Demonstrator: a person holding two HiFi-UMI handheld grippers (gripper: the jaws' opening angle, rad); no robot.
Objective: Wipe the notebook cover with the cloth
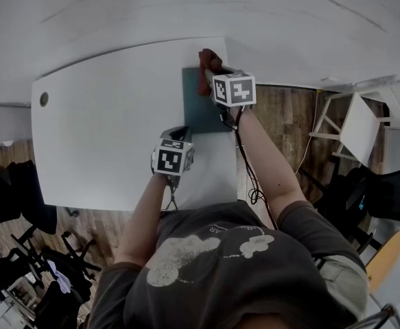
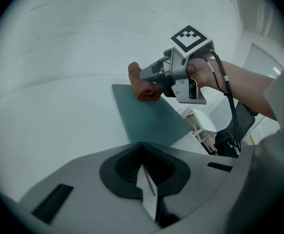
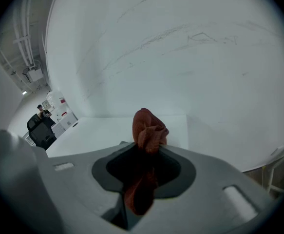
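Observation:
A teal notebook lies flat near the far right edge of the white table. My right gripper is shut on a bunched reddish-brown cloth. The cloth rests at the notebook's far edge. My left gripper is shut, its tip at the notebook's near left corner. Whether it pinches the cover I cannot tell.
A white wall runs behind the table. The table's right edge is close beside the notebook, with wooden floor below. A white frame stand is at the right, dark chairs at the left. A cable hole marks the table's left end.

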